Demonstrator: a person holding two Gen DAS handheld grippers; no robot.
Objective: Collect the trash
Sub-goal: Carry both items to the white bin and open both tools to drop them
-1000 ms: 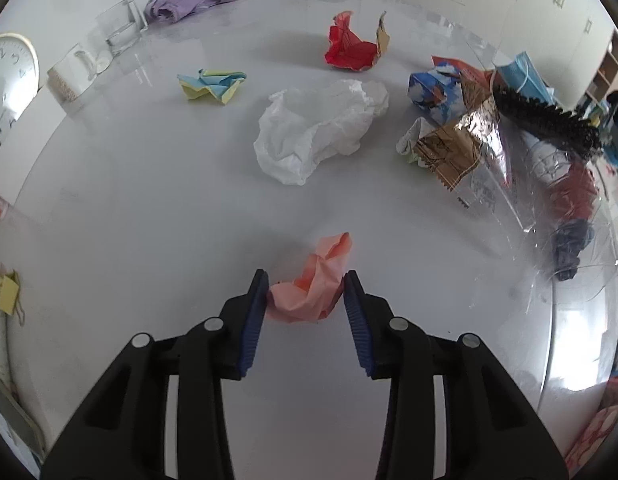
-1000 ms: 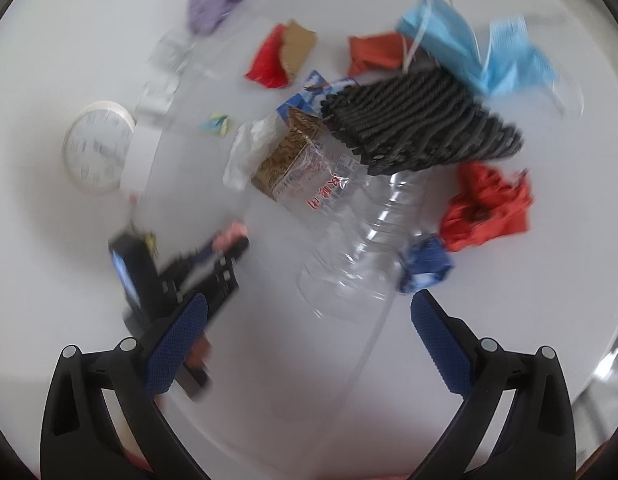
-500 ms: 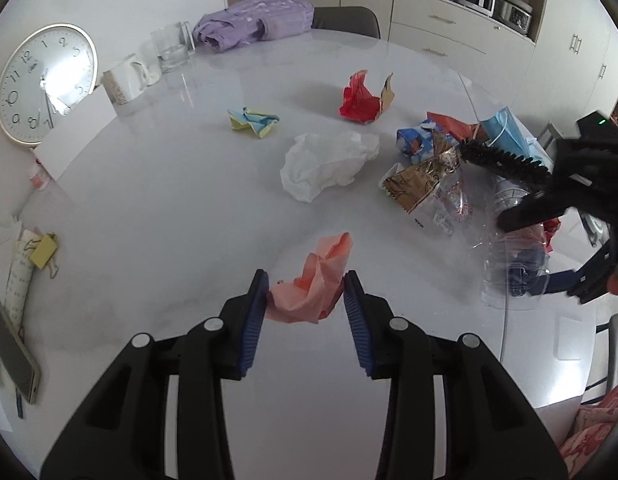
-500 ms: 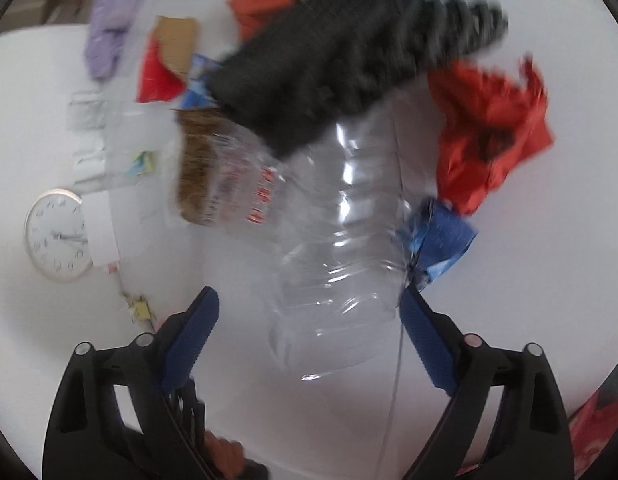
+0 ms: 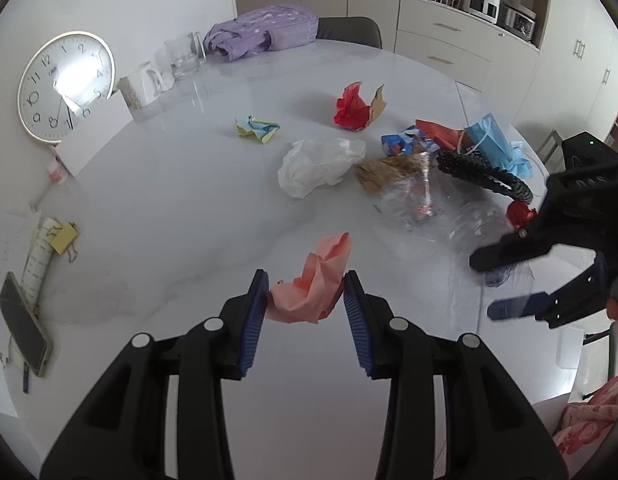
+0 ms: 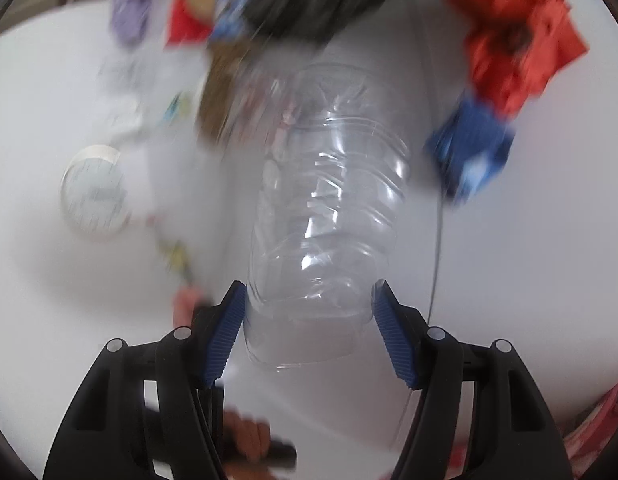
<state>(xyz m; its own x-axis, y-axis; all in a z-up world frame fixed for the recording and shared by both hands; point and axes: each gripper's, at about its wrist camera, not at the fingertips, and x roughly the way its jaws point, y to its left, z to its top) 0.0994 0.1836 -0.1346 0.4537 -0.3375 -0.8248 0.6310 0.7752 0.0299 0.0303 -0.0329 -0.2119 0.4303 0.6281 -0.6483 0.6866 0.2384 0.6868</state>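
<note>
Working left to right across the bench point(image 5: 181, 208), we enter the following.

Item one: left gripper point(image 5: 305, 300), fingers narrow and clamped on the crumpled pink paper point(image 5: 315, 284). A second ago the same wad sat between the same fingers low over the bench; now we see it lifted clear, with far more of the room and the wall clock point(image 5: 65, 86) in view. We count this piece as collected and only needing delivery.

Item two, loose trash on the bench: yellow-and-blue paper scrap point(image 5: 258, 128), white plastic bag point(image 5: 319, 164), red-and-brown wrapper point(image 5: 359, 108), brown packet point(image 5: 385, 172), blue face mask point(image 5: 493, 144). None has shifted.

Item three: clear plastic bottle point(image 6: 329, 208), lying on the bench beside the black woven item point(image 5: 485, 176). A second ago our right gripper point(image 6: 309, 324) hung wide above it; now the fingers have come down either side of the bottle's base and are closing. The view is blurred, so we cannot tell whether the pads yet press on it; we judge the grip close to made.
</note>
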